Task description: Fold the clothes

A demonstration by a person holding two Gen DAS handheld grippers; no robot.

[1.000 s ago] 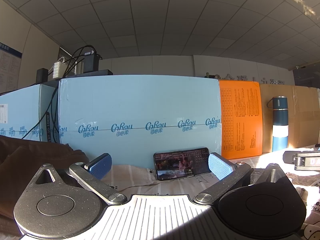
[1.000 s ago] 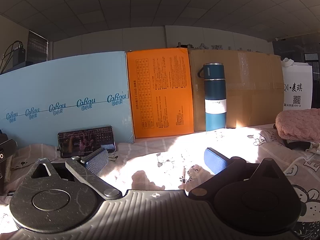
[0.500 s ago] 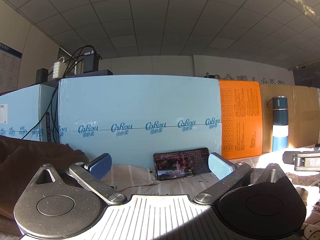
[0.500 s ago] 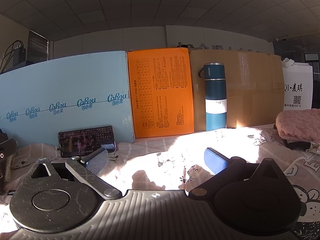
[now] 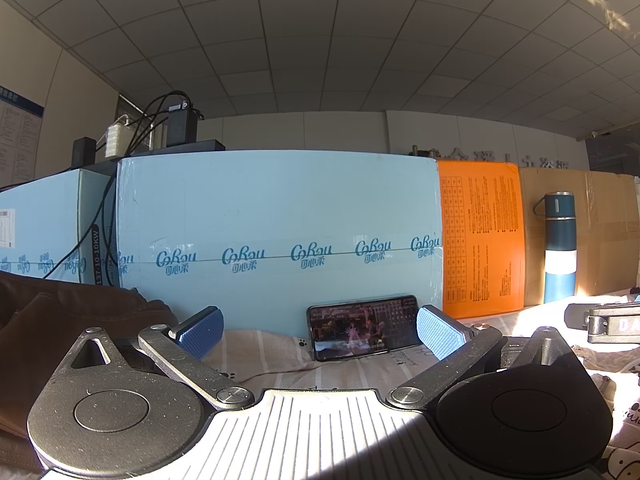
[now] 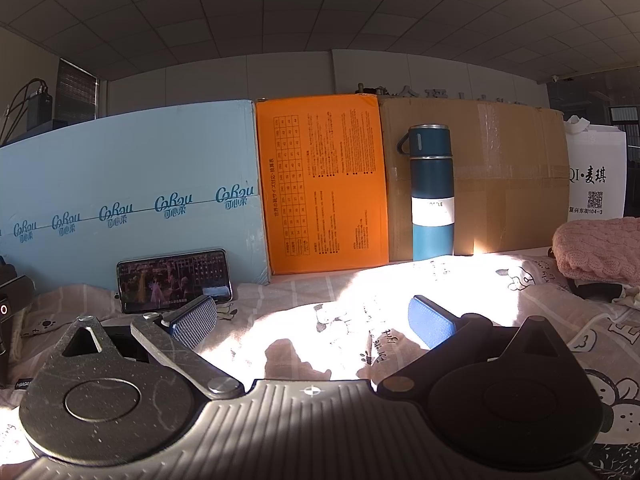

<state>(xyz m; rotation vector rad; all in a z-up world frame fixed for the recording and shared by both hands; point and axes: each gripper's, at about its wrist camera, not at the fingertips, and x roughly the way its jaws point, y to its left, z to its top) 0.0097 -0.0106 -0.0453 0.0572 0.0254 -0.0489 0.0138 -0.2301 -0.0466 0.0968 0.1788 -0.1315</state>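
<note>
A brown garment lies bunched at the left of the left wrist view, just left of my left gripper, which is open with nothing between its blue pads. A pink knitted garment lies folded at the right edge of the right wrist view, well right of my right gripper. That gripper is open too and holds nothing. Both rest low over a printed bedsheet.
A phone with a lit screen leans on a light blue box. Beside it stand an orange box, a cardboard box, a blue flask and a white bag. The other gripper's body shows at right.
</note>
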